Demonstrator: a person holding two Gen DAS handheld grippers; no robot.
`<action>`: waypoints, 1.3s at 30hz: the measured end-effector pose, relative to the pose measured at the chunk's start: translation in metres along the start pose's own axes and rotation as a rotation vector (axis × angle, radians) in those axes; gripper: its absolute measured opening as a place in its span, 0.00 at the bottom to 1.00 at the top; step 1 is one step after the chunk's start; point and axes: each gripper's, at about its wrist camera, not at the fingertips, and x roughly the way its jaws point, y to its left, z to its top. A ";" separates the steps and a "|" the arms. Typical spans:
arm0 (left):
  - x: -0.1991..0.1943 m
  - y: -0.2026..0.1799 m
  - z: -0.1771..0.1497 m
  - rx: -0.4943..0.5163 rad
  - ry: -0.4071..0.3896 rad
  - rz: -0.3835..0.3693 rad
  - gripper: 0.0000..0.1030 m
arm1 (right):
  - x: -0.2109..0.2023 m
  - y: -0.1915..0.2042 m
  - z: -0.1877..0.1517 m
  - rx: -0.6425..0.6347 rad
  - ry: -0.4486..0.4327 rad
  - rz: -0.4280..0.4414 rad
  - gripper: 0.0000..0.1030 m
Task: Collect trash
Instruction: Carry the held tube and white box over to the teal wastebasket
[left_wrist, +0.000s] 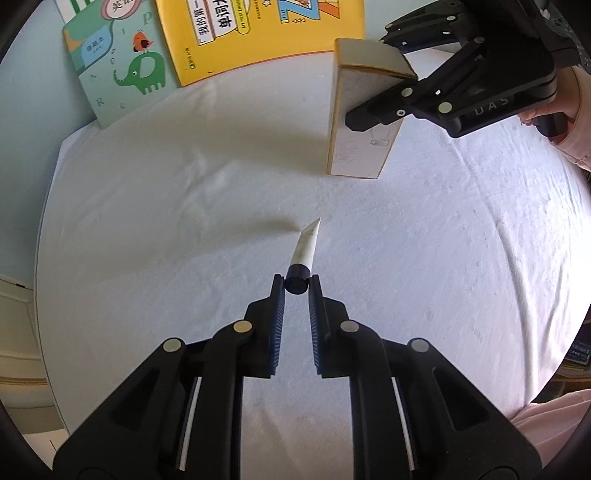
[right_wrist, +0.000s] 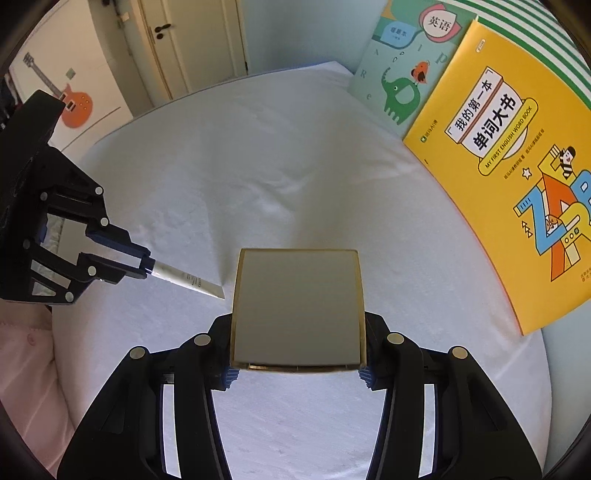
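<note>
My left gripper (left_wrist: 296, 284) is shut on the dark cap of a white squeeze tube (left_wrist: 306, 245), whose flat end points away over the white bed sheet (left_wrist: 166, 229). The tube (right_wrist: 184, 278) and the left gripper (right_wrist: 147, 267) also show at the left of the right wrist view. My right gripper (right_wrist: 297, 373) is shut on a white cardboard box with gold edges (right_wrist: 297, 306), held above the sheet. The same box (left_wrist: 364, 122) hangs in the right gripper (left_wrist: 373, 118) at the upper right of the left wrist view.
A yellow word book (right_wrist: 509, 184) and a green elephant book (right_wrist: 399, 70) lean against a striped pillow at the head of the bed. They also show in the left wrist view: yellow book (left_wrist: 258, 33), green book (left_wrist: 122, 70). A door (right_wrist: 192, 40) and a guitar wall sticker (right_wrist: 70, 99) are behind.
</note>
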 end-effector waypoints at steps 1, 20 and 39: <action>-0.004 0.002 -0.004 -0.014 -0.004 0.005 0.11 | -0.001 0.003 0.004 -0.004 -0.005 0.005 0.48; -0.067 0.068 -0.105 -0.280 -0.071 0.127 0.11 | -0.002 0.112 0.096 -0.210 -0.068 0.074 0.48; -0.135 0.145 -0.270 -0.605 -0.085 0.293 0.11 | 0.029 0.323 0.198 -0.557 -0.104 0.300 0.48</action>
